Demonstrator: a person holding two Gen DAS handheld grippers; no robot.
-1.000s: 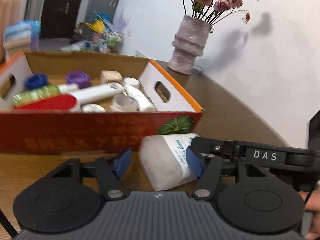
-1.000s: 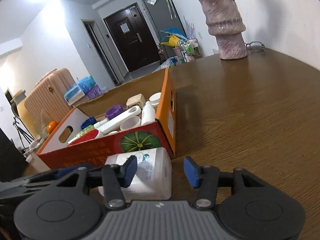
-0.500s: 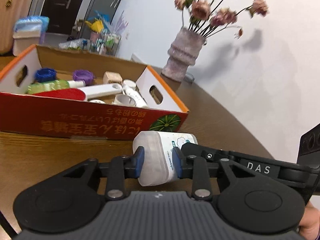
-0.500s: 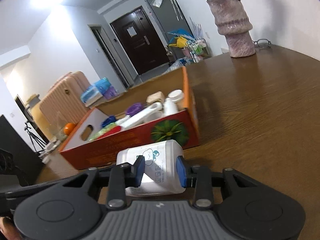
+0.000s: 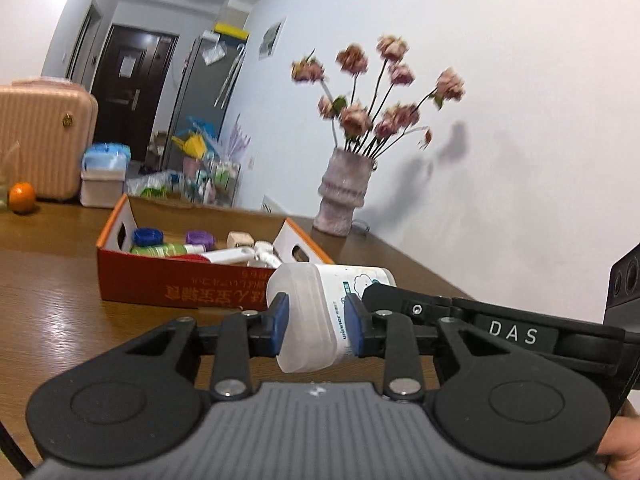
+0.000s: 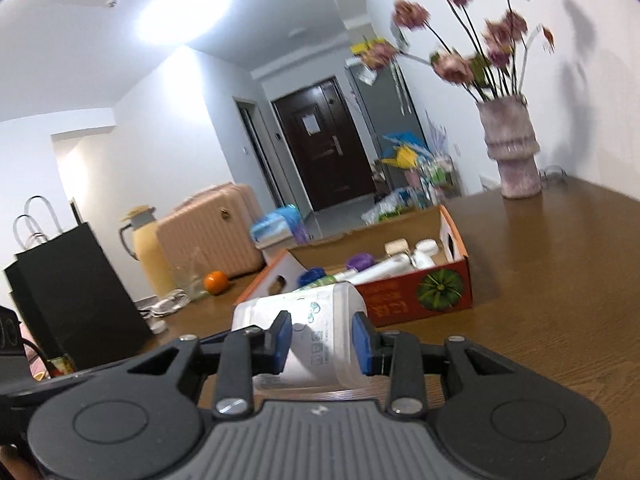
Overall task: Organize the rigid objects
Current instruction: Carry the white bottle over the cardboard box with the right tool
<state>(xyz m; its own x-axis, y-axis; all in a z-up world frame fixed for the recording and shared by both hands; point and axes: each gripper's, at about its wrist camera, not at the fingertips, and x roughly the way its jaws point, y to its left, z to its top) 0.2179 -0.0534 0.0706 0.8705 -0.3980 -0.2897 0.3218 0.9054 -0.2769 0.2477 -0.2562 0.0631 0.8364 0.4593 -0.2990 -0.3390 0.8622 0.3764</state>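
A white plastic bottle (image 5: pixel 320 312) with a printed label lies on its side in the air, held from both ends. My left gripper (image 5: pixel 315 326) is shut on one end. My right gripper (image 6: pixel 323 340) is shut on the other end of the white bottle (image 6: pixel 316 332). The right gripper's arm shows in the left wrist view (image 5: pixel 500 332). The bottle is lifted above the wooden table (image 5: pixel 52 320), in front of a red cardboard box (image 5: pixel 180 284) that holds several small bottles, caps and tubes. The box also shows in the right wrist view (image 6: pixel 424 292).
A vase of dried flowers (image 5: pixel 344 196) stands at the back of the table by the wall. An orange (image 6: pixel 216 282), a glass and a yellow thermos jug (image 6: pixel 148 252) stand at the table's far left. A black paper bag (image 6: pixel 68 296) stands nearer on the left.
Both grippers closed on the bottle, which lay on the table before the box. They have lifted it together, and both views now tilt upward, further from the box.
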